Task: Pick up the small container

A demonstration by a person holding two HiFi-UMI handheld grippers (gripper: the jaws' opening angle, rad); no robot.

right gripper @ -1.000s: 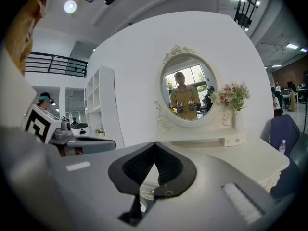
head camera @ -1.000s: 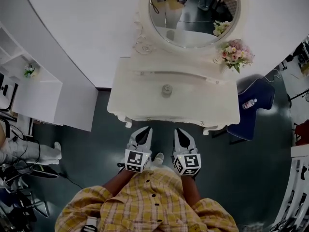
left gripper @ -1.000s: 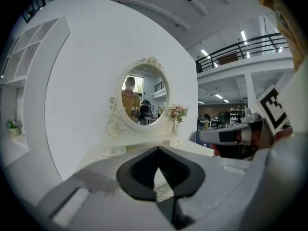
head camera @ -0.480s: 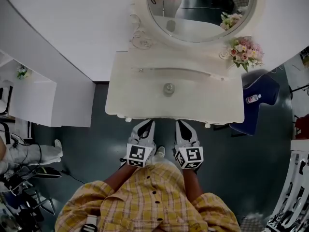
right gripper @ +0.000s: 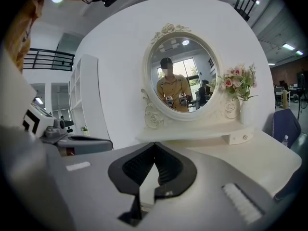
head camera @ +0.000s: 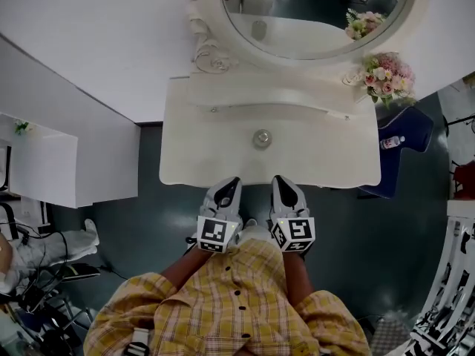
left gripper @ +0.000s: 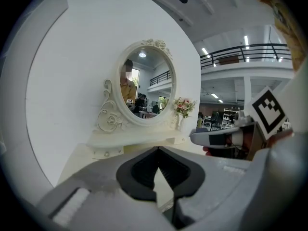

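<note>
As a person in a yellow plaid shirt (head camera: 223,310) stands at a white dressing table (head camera: 193,158), both handheld grippers hover at its front edge, the task barely begun. The small container (head camera: 261,138), a round silvery pot, sits alone mid-table, below the oval mirror (head camera: 312,28) and well left of the pink flowers (head camera: 390,73), untouched. The left gripper (head camera: 229,182) and the right gripper (head camera: 280,181) each show their 2 jaws pressed together with nothing between them. By these views nothing is done yet: the reach across the tabletop, the opening of a claw, the grasp and the lift are all left.
</note>
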